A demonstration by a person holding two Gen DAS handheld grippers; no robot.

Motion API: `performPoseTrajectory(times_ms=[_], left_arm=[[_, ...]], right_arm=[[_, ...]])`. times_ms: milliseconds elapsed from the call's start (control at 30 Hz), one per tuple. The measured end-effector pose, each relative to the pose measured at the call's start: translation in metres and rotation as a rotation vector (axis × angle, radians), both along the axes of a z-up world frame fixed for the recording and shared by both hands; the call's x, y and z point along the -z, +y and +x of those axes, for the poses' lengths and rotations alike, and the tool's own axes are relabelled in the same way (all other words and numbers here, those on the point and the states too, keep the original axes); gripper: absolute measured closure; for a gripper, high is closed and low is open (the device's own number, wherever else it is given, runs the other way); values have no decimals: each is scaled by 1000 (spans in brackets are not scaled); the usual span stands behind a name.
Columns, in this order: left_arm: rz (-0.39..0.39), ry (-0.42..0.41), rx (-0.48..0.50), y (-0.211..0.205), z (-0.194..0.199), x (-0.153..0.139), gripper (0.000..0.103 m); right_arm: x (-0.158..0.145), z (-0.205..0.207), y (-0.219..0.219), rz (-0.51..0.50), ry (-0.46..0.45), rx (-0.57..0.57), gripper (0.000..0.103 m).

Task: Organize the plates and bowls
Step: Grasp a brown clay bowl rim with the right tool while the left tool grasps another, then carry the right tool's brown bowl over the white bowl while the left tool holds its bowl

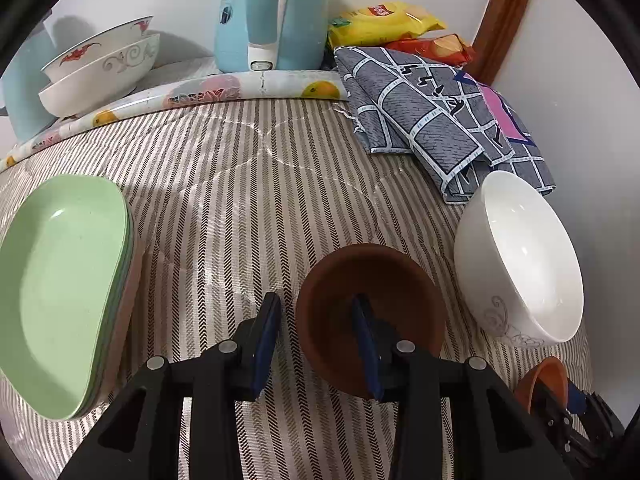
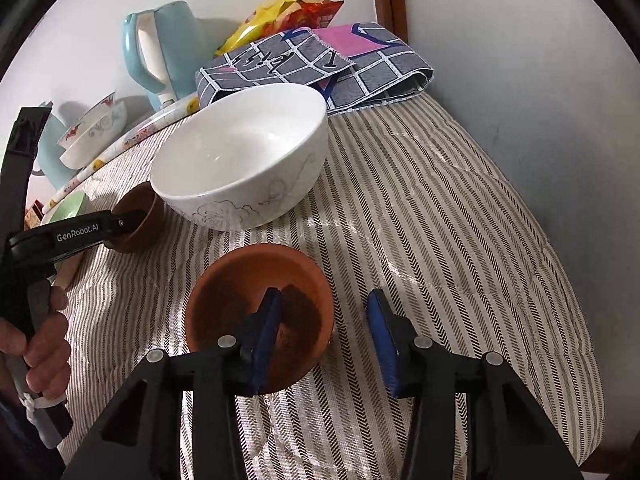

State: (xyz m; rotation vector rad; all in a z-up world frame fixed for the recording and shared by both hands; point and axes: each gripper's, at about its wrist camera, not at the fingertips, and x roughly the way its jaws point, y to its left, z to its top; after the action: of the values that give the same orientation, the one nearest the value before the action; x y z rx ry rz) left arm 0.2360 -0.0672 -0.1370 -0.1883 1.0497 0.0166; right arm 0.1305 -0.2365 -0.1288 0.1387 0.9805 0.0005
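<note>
My left gripper [image 1: 316,308] is open and straddles the near-left rim of a dark brown bowl [image 1: 384,280], one finger inside and one outside. My right gripper [image 2: 326,304] is open and straddles the right rim of an orange-brown bowl [image 2: 240,280], its left finger inside. A large white bowl [image 1: 524,256] stands between the two small bowls; it also shows in the right wrist view [image 2: 244,156]. A stack of green plates [image 1: 60,288] lies at the left. Two stacked white patterned bowls [image 1: 100,64] stand at the back left.
A light blue kettle [image 1: 272,12] stands on a fruit-print tray [image 1: 224,88] at the back. A folded grey checked cloth [image 1: 432,116] and snack bags [image 1: 384,20] lie at the back right by the wall. The striped cloth surface [image 1: 248,200] drops away at the right [image 2: 520,280].
</note>
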Motion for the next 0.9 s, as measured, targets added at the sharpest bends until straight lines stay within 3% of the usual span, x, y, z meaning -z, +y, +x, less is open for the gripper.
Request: performPoseTrajectory(times_ms=[67,133,200,367,900], left_arm=[[-1,3,3,-1,0,0,71],[-29,3,18,-1,0,-1,80],[-28,6,17,-1,0,-2,84],[-45,-16,33,1,-4,-10,94],[-53,-89,45,6,-35,-50,94]], right_arm=[[0,-1,2,-7,-6,2,67],[-1,1,2,29,1,-9,84],[-3,1,2,45,6,6,89],[-7,-1,4,40,0,11,91],[-30,-14,14,28,-39,19,93]])
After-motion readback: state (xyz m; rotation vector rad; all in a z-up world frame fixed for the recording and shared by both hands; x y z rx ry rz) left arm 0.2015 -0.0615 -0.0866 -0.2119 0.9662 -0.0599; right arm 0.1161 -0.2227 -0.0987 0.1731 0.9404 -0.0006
